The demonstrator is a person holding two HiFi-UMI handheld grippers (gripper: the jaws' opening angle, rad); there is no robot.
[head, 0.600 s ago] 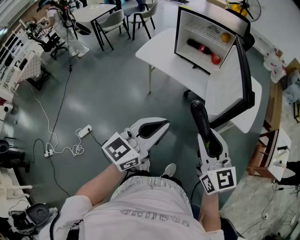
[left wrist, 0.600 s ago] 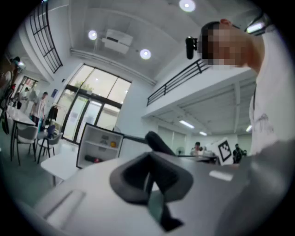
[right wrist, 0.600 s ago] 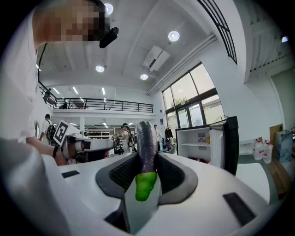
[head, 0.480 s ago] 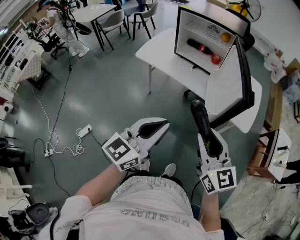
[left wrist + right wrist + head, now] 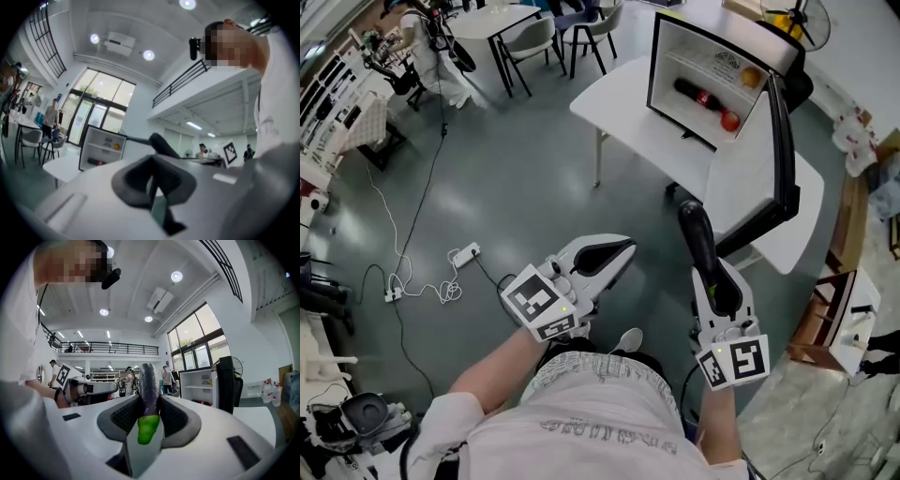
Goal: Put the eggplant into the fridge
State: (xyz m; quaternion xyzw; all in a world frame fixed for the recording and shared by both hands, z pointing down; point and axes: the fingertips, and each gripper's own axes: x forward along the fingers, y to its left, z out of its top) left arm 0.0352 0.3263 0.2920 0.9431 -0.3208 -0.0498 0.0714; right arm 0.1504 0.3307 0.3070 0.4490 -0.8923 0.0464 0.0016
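- Right claw (image 5: 713, 274) pinches the eggplant (image 5: 701, 239) between its two jaws. The left claw (image 5: 617, 253) has its jaws pressed together, and nothing is in them.
- From the head view, the eggplant sticks out in front of the right claw. It points toward the fridge (image 5: 712, 64) but is well apart from it, out over the floor.
- Only the right gripper view shows the green stem end (image 5: 147, 429) of the eggplant (image 5: 150, 383). It sits low between the dark pads of the right claw (image 5: 150, 404), and the purple part reaches out past them.
- Only the head view looks down into the fridge. A dark bottle (image 5: 697, 94) lies inside, with a red round fruit (image 5: 730, 120) beside it. An orange round thing (image 5: 753, 77) sits higher up.
- The head view also shows the fridge door (image 5: 781, 141) swung open, and the white tabletop (image 5: 628, 103) that the fridge stands on.
- The left gripper view shows the two pads of the left claw (image 5: 152, 177) meeting in one thin line. The fridge (image 5: 101, 149) is small and far off at the left there.
- A white power strip (image 5: 464, 255) with its cable lies on the floor. Only the head view shows it.
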